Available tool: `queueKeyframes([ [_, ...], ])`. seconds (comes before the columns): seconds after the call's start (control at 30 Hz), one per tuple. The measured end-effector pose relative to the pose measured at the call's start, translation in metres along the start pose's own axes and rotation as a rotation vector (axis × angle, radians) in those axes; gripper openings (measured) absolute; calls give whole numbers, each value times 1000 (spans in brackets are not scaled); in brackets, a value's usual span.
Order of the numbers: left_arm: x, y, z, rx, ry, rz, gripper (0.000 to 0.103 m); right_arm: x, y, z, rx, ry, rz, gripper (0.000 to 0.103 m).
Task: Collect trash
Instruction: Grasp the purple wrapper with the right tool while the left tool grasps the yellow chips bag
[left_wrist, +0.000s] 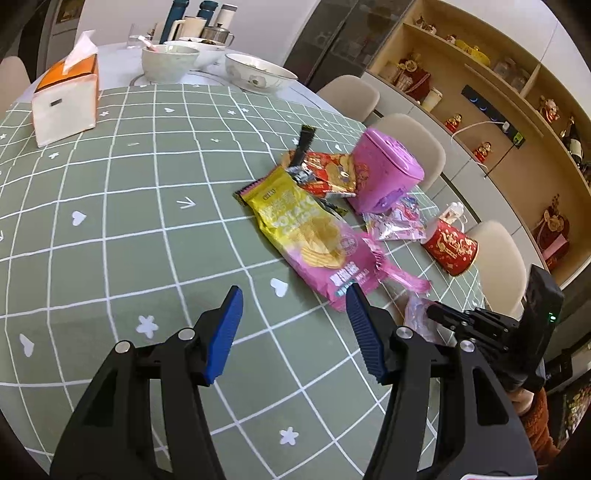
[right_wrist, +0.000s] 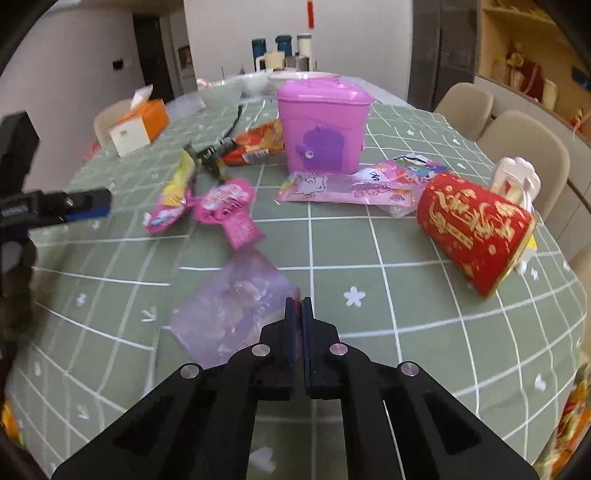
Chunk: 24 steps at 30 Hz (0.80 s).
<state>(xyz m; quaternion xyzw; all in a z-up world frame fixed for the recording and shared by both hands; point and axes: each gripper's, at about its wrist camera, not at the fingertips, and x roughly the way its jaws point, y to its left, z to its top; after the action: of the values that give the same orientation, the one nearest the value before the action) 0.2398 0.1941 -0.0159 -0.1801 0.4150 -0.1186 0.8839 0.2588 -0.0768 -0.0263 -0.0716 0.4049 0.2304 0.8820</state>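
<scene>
A pink lidded trash bin (right_wrist: 320, 125) stands on the green checked table; it also shows in the left wrist view (left_wrist: 384, 170). Wrappers lie around it: a yellow-pink chip bag (left_wrist: 310, 236), a red snack bag (left_wrist: 328, 173), a pink foil wrapper (right_wrist: 231, 210) and a pink printed wrapper (right_wrist: 354, 186). My right gripper (right_wrist: 299, 302) is shut on a clear purplish plastic bag (right_wrist: 229, 314), held just above the table. My left gripper (left_wrist: 295, 295) is open and empty, its right finger at the chip bag's near end.
A red paper cup (right_wrist: 476, 229) lies on its side at the right. An orange-white tissue box (left_wrist: 66, 99) and bowls (left_wrist: 170, 62) stand at the far side. Beige chairs (right_wrist: 524, 155) line the right table edge.
</scene>
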Motion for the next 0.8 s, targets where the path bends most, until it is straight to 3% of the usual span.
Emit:
queueKeyframes([
  [0.1,4,-5,-1,4,16,-7,55,-24,-10,-8,60,-65,4,4],
  [0.3,21,-16,12,-62,28,-12,55,-65,-30,-21,118,-158,-115,4],
  [0.53,55,-25,40,-205,-21,103,55,-82,-35,-39,134,-178,-153,4],
  [0.7,74,-54,37,39,-10,289,55,-84,-39,-47,133,-183,-168,4],
  [0.8,69,-47,27,121,30,300,55,-87,-48,-52,156,-185,-163,4],
])
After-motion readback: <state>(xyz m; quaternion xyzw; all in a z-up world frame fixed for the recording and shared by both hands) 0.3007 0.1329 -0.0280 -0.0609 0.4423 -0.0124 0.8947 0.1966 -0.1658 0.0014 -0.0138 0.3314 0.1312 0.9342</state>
